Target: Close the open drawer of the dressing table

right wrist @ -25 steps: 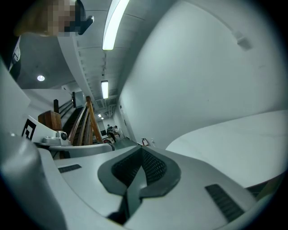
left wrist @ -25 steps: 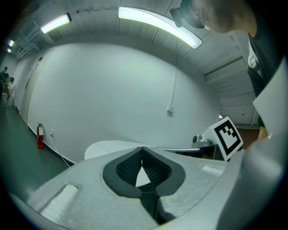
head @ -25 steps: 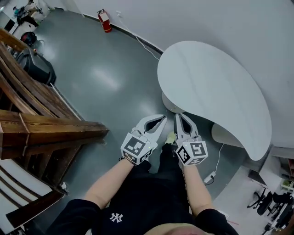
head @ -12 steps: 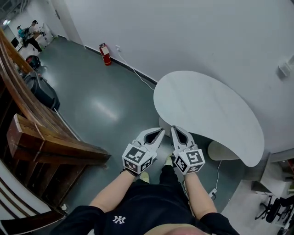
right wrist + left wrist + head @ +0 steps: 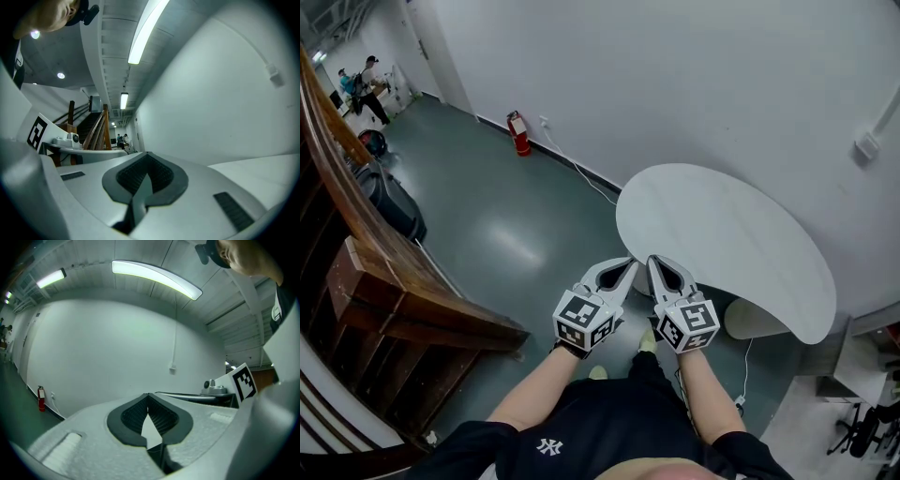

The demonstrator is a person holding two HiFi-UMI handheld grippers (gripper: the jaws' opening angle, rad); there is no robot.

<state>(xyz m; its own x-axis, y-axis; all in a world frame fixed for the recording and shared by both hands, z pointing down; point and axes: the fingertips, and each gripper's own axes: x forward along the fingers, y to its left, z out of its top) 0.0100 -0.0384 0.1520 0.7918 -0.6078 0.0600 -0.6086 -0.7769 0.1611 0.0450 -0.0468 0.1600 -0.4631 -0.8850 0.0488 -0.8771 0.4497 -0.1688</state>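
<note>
The dressing table (image 5: 722, 234) is white with a curved, kidney-shaped top and stands against the white wall. No open drawer shows under the top; a rounded white part (image 5: 761, 319) sticks out below its near edge. My left gripper (image 5: 630, 266) and right gripper (image 5: 654, 262) are held side by side in front of me, just short of the table's near left edge. Both are shut with nothing between the pads. The left gripper (image 5: 148, 395) points level at the bare wall. The right gripper (image 5: 146, 155) does too, with the table top (image 5: 262, 166) low at the right.
A wooden stair railing (image 5: 412, 300) fills the left side. A black bag (image 5: 394, 208) sits by it on the grey floor. A red fire extinguisher (image 5: 518, 133) and a cable (image 5: 591, 183) run along the wall. A power strip (image 5: 739, 403) lies by my right foot. People stand far off (image 5: 361, 80).
Both grippers have risen together, still shut and side by side. The head view has tilted up, so more wall shows and the table top sits lower in the frame.
</note>
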